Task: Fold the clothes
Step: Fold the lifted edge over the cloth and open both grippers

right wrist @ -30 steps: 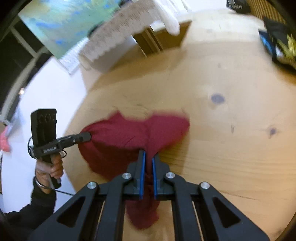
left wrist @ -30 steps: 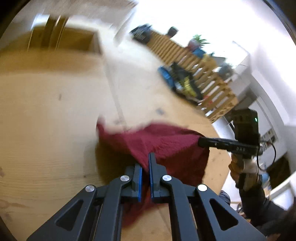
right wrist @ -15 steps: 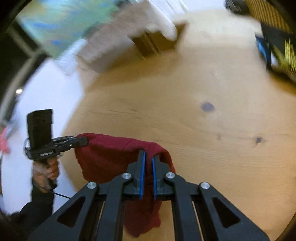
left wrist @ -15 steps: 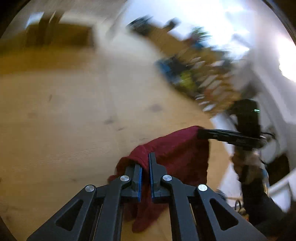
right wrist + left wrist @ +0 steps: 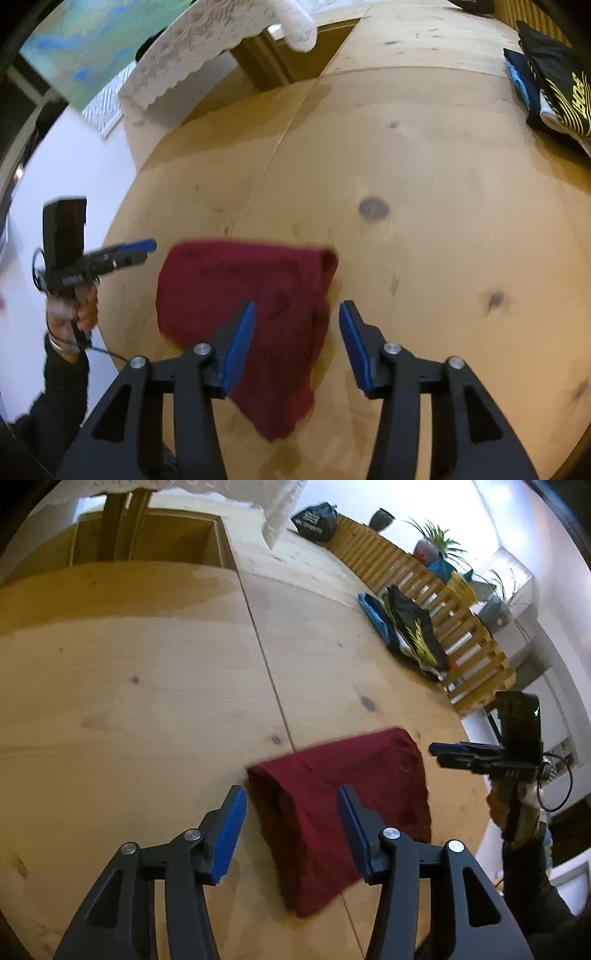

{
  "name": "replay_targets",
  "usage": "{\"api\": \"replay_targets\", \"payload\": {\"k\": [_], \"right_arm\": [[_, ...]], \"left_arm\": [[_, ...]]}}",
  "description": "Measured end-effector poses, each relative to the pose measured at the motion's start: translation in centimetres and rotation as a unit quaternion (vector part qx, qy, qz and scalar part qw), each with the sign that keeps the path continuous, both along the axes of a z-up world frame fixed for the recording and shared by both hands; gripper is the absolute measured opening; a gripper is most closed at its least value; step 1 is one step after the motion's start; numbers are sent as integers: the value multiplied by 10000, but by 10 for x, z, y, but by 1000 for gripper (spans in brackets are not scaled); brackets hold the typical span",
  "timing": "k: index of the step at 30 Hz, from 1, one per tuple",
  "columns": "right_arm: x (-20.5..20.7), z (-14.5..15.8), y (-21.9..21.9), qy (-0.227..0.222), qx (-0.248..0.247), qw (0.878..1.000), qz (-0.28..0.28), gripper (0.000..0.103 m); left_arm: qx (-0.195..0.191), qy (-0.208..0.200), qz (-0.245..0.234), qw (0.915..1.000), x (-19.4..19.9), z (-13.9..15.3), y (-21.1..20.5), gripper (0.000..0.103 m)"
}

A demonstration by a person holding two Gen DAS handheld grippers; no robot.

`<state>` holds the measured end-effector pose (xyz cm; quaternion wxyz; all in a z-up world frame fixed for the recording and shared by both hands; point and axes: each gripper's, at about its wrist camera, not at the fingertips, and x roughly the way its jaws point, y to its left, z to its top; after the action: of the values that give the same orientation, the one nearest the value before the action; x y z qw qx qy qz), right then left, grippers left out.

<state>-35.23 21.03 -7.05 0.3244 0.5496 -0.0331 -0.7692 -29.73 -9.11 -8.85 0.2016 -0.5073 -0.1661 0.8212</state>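
A dark red cloth (image 5: 343, 797) lies folded over on the wooden table (image 5: 147, 701), near its front edge. It also shows in the right wrist view (image 5: 251, 295). My left gripper (image 5: 291, 830) is open and empty, just above the cloth's near left part. My right gripper (image 5: 297, 343) is open and empty, just above the cloth's near right part. Each gripper appears in the other's view, the right gripper (image 5: 465, 755) to the cloth's right and the left gripper (image 5: 125, 253) to its left, both clear of the cloth.
A stack of folded clothes (image 5: 406, 627), black on top with blue beneath, lies at the table's far right (image 5: 554, 92). A slatted wooden fence (image 5: 443, 602) with plants runs behind it. A white lace cloth (image 5: 207, 48) hangs over furniture at the back.
Both grippers held the red cloth's edge, carried it over toward the near side, then opened and let go. The cloth now lies folded on the table.
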Motion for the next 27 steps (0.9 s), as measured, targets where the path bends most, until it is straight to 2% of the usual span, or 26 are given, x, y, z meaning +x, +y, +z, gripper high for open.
{"api": "replay_targets", "payload": {"k": [2, 4, 5, 6, 8, 9, 12, 15, 18, 19, 20, 22, 24, 25, 26, 27], "right_arm": [[8, -9, -7, -2, 227, 9997, 90, 47], [10, -22, -14, -40, 419, 9989, 182, 47], [12, -29, -19, -94, 501, 9985, 218, 42], [12, -35, -23, -134, 576, 9979, 256, 27], [14, -37, -26, -67, 764, 9967, 257, 25], [17, -30, -24, 49, 796, 9966, 211, 26], [25, -11, -21, 397, 888, 9952, 73, 28], [32, 9, -25, 828, 810, 9932, 118, 30], [24, -4, -38, 530, 615, 9960, 362, 30], [21, -8, -43, 431, 550, 9966, 444, 30], [18, -13, -44, 340, 540, 9968, 480, 30], [8, -27, -40, 183, 689, 9966, 420, 30], [6, -21, -32, 150, 661, 9970, 363, 30], [7, -10, -27, 322, 559, 9973, 361, 30], [9, -1, -24, 515, 518, 9967, 361, 37], [9, 4, -23, 722, 588, 9949, 383, 58]], "left_arm": [[-259, 22, -20, 9997, 3, -3, 8, 49], [-346, 66, -69, 9994, 5, -3, 14, 49], [-384, 92, -91, 9992, 5, -2, 17, 49], [-490, 137, -82, 9987, 5, -1, 20, 49], [-863, 371, 117, 9955, 9, 7, 21, 47], [-901, 471, 147, 9947, 11, 11, 21, 47], [-433, 570, -232, 9972, 17, 19, 32, 47], [-410, 434, -646, 9961, 12, 7, 48, 47], [-484, 107, -565, 9972, -3, -18, 49, 47], [-448, 38, -494, 9978, -6, -23, 44, 47], [-358, -22, -405, 9985, -8, -26, 37, 42], [-178, -142, -228, 9995, -12, -31, 23, 39], [-143, 29, -150, 9998, -7, -19, 12, 41], [-254, 166, -175, 9994, -4, -12, 9, 43], [-407, 306, -204, 9985, -3, -5, 6, 50], [-561, 445, -232, 9972, -2, 2, 3, 59]]}}
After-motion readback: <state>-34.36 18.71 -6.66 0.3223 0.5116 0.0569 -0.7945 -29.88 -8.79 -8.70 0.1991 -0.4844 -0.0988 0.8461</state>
